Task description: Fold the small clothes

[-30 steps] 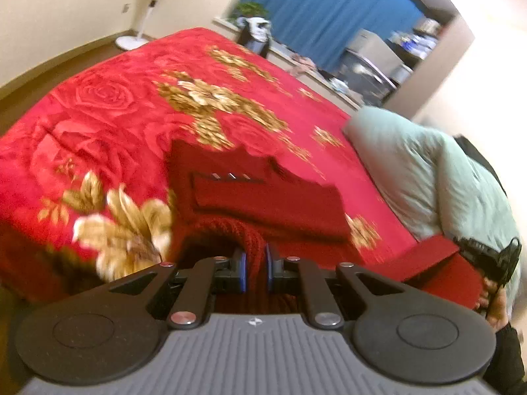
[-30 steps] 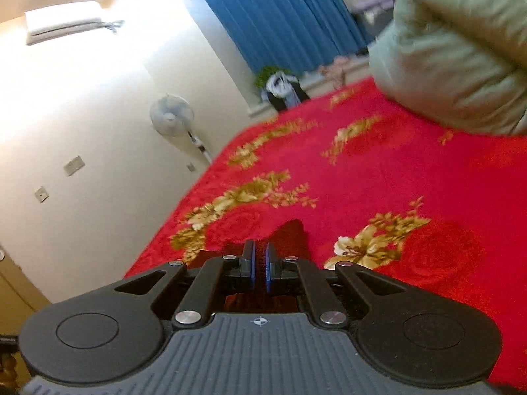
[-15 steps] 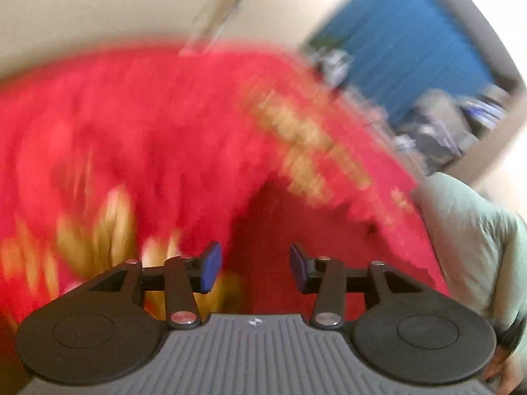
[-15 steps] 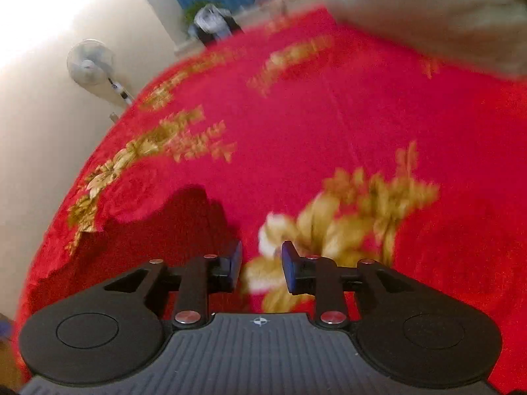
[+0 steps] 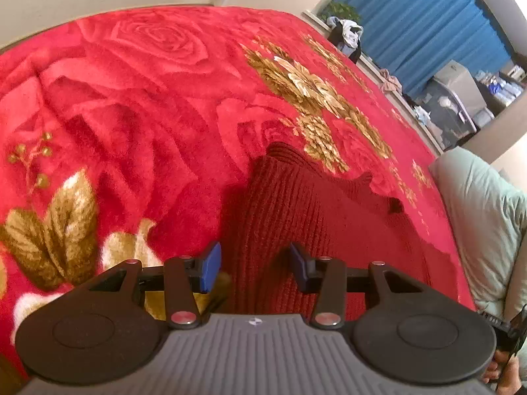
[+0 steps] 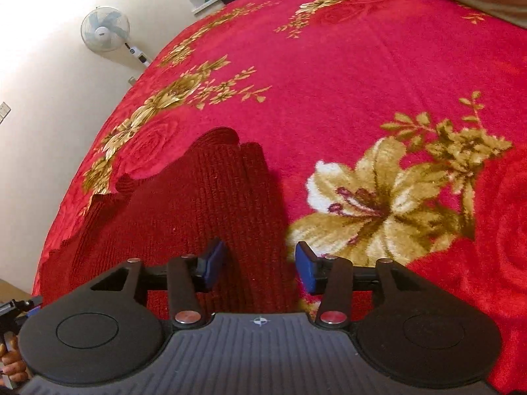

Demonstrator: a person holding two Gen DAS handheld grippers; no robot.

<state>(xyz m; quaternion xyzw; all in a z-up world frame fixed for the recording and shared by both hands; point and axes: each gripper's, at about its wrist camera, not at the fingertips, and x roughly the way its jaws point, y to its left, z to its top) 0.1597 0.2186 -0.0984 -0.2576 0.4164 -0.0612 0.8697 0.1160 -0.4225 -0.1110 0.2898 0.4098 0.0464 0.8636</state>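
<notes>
— Where is the dark red knitted garment kept?

— It is spread flat on the red floral blanket, near the edge, so that folds can be pressed against a broad surface.

— How are the claws held?

— The left gripper is released above one side edge. The right gripper is being opened over the other; nothing is pinched, probably so the cloth can settle.

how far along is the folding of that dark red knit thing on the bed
Done: the dark red knit garment lies folded over on the red floral blanket, its edges roughly stacked. In hand: nothing; the left gripper is open above the knit, and the right gripper's jaws are opening, pads clear of the fabric. Left: possibly another fold or tidying.
</notes>
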